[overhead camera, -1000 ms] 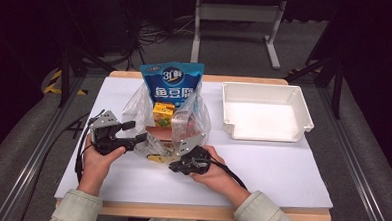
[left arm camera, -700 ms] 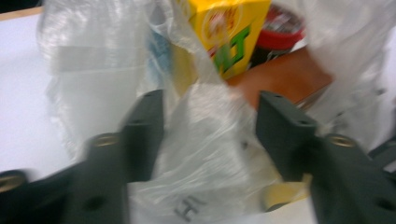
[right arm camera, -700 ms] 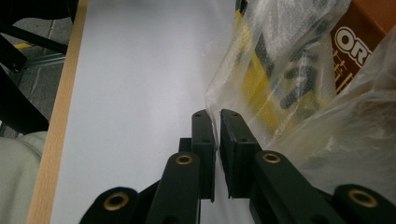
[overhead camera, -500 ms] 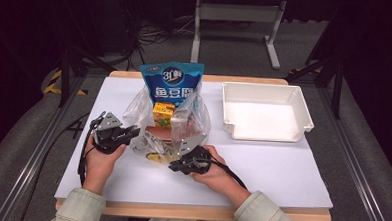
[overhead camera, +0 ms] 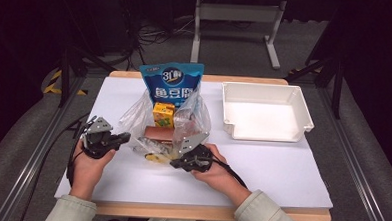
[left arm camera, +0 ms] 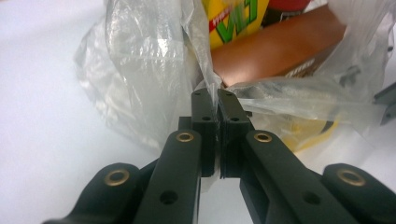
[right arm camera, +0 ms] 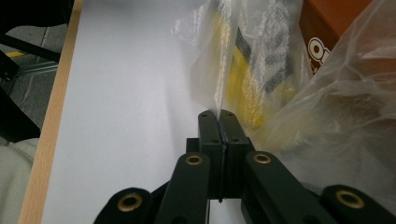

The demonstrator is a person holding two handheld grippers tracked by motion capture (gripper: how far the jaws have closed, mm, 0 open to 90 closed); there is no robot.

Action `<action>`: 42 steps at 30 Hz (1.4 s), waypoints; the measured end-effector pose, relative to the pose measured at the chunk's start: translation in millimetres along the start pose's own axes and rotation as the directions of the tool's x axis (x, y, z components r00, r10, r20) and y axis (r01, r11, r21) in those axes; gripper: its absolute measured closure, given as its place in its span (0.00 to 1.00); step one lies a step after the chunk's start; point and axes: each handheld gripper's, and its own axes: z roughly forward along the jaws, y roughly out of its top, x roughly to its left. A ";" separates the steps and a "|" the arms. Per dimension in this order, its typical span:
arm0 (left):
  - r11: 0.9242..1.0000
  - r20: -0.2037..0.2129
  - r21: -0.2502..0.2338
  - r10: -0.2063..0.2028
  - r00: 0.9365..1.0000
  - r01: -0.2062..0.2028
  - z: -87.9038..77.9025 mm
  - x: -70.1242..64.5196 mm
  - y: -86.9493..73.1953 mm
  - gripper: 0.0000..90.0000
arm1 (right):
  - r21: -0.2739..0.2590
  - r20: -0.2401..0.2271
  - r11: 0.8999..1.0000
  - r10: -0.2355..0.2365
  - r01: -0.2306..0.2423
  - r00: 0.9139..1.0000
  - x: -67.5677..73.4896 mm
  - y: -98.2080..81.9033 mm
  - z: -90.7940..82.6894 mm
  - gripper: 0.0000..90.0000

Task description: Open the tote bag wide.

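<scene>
**Clear plastic bag pinched at both sides of its mouth**

The clear, crinkled plastic bag (overhead camera: 153, 121) lies on the white worktop (overhead camera: 261, 168), just in front of the person and left of a white rectangular plastic tray (overhead camera: 266, 111), which holds nothing. The left hand-held gripper (overhead camera: 125, 136) stood with its jaws apart a second ago, beside the bag; they have just been closing, and the left gripper view now shows them pressed together on a fold of the film at the bag's near rim. The right hand-held gripper (overhead camera: 174, 164) is likewise clamped on a thin edge of film at the other side, as it was a second ago. With both sides gripped, the mouth looks ready to be drawn open.

Inside the bag sit a yellow drink carton with green lettering (overhead camera: 163, 114), a brown-orange cardboard box (overhead camera: 158, 134) and a flat yellow-and-black packet (overhead camera: 157, 156) near the opening. A tall blue snack pouch with white lettering (overhead camera: 171, 84) stands at the far end; whether it is inside cannot be told.
</scene>
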 end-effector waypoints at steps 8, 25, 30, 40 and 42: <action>0.997 -0.018 0.077 0.006 1.000 -0.005 14.7 4.1 -9.1 0.97 | 0.006 0.002 1.000 0.001 -0.001 1.000 0.7 -0.5 1.4 1.00; 0.990 -0.023 0.139 0.002 1.000 0.001 51.2 13.0 -18.1 0.94 | 0.063 0.025 0.997 0.045 -0.046 0.999 -6.5 -7.7 5.8 1.00; 0.991 -0.024 0.131 0.000 1.000 0.003 51.5 13.1 -18.5 0.94 | 0.035 0.012 0.998 0.051 -0.052 0.999 -5.3 -5.8 1.3 0.98; 0.994 -0.023 0.112 0.006 1.000 -0.004 50.3 11.7 -18.5 0.94 | -0.058 0.012 0.998 0.034 -0.034 0.999 -2.5 4.7 -21.0 0.80; 0.994 -0.028 0.109 0.009 1.000 -0.006 50.6 11.3 -18.4 0.93 | -0.082 0.019 0.996 0.034 -0.033 0.999 -2.0 7.1 -26.9 0.75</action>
